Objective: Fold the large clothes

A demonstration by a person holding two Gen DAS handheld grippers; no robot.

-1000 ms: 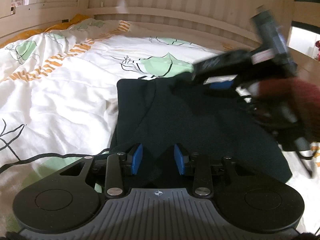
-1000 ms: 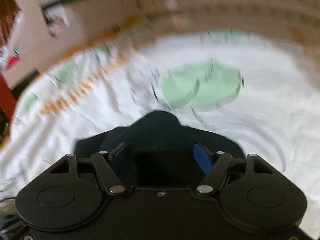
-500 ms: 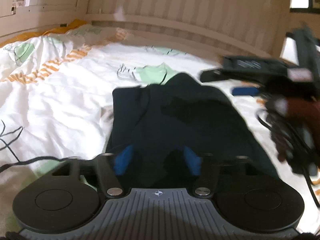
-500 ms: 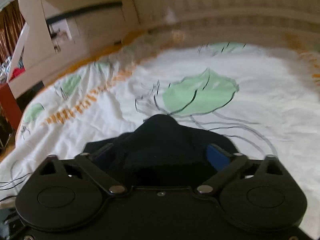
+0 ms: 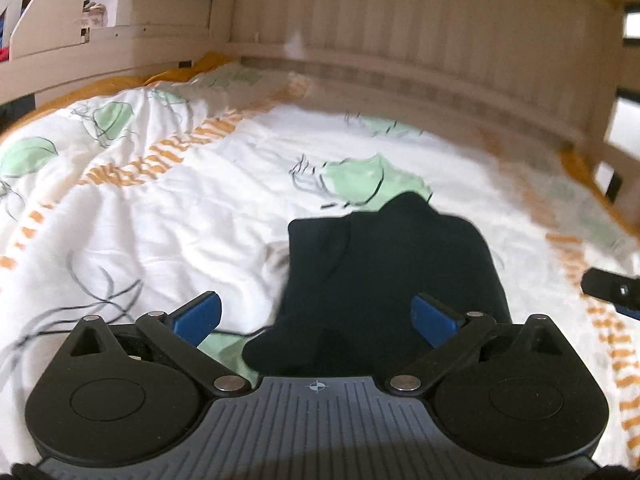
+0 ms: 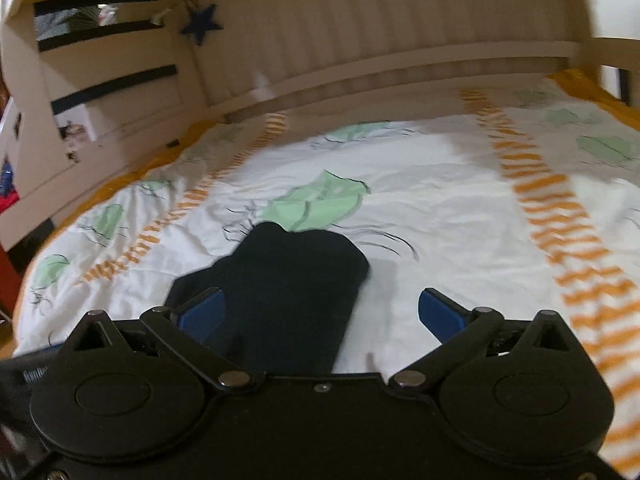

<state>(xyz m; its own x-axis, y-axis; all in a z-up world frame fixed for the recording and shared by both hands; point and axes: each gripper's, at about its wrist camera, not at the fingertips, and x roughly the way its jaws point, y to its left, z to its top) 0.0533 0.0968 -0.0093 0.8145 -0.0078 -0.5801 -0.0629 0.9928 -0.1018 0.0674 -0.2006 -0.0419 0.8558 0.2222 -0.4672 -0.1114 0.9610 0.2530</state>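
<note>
A dark navy garment (image 5: 392, 272) lies folded into a narrow bundle on the bed; it also shows in the right wrist view (image 6: 288, 292). My left gripper (image 5: 316, 316) is open and empty, held just above the garment's near end. My right gripper (image 6: 320, 312) is open and empty, above the garment's near right edge. The tip of the right gripper (image 5: 612, 286) shows at the right edge of the left wrist view.
The garment rests on a white duvet (image 5: 180, 208) with green leaves and orange stripes (image 6: 560, 216). A cream slatted headboard (image 5: 420, 52) and side rails (image 6: 112, 80) enclose the bed. A blue star (image 6: 202, 24) hangs on the wall.
Both grippers have opened wide, let go of the garment and pulled back and up. The right gripper has moved away to the right, out of the left view.
</note>
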